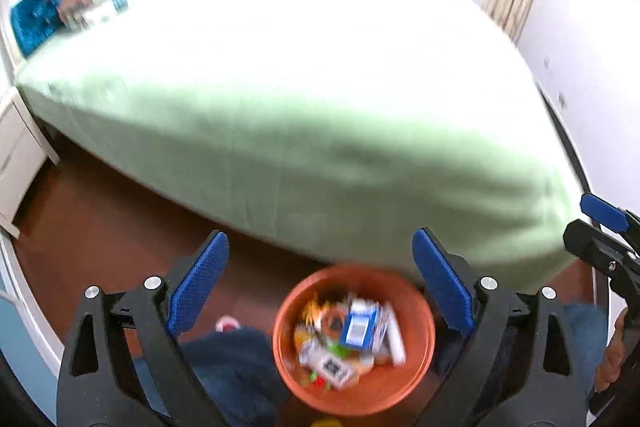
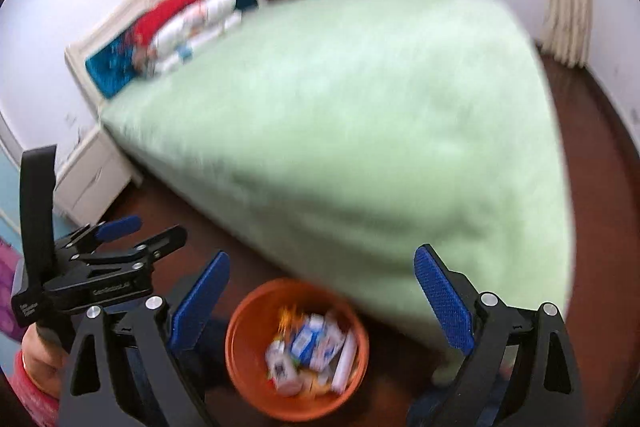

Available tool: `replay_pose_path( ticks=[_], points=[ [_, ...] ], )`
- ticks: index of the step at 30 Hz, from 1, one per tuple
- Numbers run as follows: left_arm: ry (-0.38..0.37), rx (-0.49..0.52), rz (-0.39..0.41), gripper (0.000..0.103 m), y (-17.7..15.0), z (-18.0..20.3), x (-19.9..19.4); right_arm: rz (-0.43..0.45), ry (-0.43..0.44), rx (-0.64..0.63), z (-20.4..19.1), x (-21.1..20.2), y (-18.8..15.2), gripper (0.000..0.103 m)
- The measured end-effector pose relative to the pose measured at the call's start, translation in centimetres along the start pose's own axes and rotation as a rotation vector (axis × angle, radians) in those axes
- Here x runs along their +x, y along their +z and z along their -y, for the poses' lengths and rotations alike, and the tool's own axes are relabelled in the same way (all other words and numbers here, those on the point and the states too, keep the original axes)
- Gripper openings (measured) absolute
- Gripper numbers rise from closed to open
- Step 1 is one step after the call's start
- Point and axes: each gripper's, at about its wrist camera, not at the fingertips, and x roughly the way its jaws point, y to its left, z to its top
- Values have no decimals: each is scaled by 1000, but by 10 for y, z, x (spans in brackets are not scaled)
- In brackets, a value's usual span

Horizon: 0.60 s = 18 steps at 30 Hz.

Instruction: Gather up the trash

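Two grippers, both spread wide with nothing between the blue pads: the left gripper (image 1: 320, 283) and the right gripper (image 2: 322, 301) each hang above the bin (image 1: 420, 379), tilted down toward it; the bin stands on the dark floor (image 1: 100, 219) just beside the corner of the green bed (image 1: 300, 87). The trash (image 1: 352, 339) lies inside it, a loose heap of small cartons, wrappers and a white tube-like piece, blurred; it fills the bottom and stays below the rim. By my judgement these scraps are light, thin and easily crushed, some glossy and prone to slip; pinch a carton across its flat faces, a wrapper at a crumpled fold. The bin looks like stiff plastic, best gripped at its rim.
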Motion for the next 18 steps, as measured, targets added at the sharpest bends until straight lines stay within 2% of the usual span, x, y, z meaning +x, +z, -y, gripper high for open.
replay_pose_path(
  ticks=[4,9,18],
  points=[
    [-3,-9,103,91,25,4,-31,148,-45,-19,-6,-38,25,92],
    [16,7,209,92,42,16,-58,252,-73,-33,-10,-65,40,93],
    [4,17,282,92,52,28,-74,297,-94,-33,-12,-73,48,94]
  ],
)
